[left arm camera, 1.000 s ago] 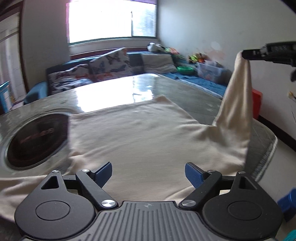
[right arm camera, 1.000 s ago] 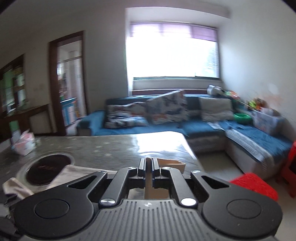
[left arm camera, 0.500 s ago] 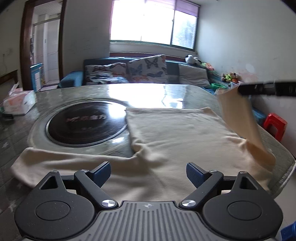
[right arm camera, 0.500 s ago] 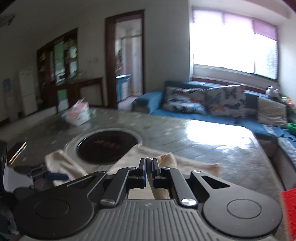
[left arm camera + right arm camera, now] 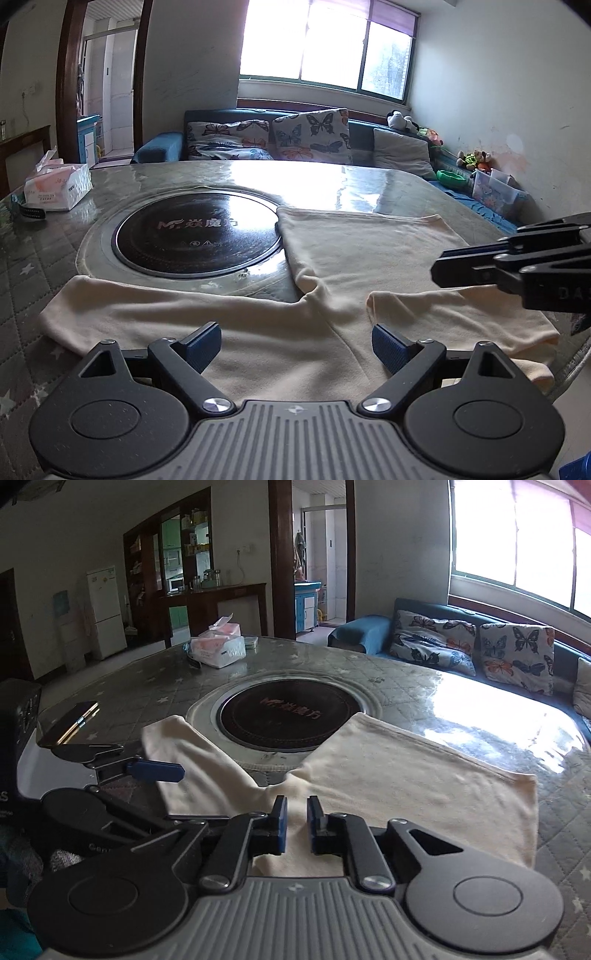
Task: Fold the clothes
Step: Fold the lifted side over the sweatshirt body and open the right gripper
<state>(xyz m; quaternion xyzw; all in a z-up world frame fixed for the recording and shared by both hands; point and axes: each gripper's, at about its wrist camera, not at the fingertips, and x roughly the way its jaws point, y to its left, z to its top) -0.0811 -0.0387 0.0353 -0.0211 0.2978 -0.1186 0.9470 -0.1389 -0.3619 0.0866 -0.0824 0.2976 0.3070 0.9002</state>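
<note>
Cream shirt flat, hem twd sofa, L gripper wide apart, R gripper slightly parted, empty

Cream garment flat on table

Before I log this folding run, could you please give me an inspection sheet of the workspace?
Surface: quilted table with inset round cooktop.
Job's things: cream garment spread flat, one sleeve folded over its body.
Clutter: tissue pack; phone at the edge.
Grippers: left gripper jaws wide open above the garment; right gripper jaws slightly apart, nothing gripped.
Cables: nothing seen.
Surroundings: blue sofa, butterfly cushions, window.
</note>
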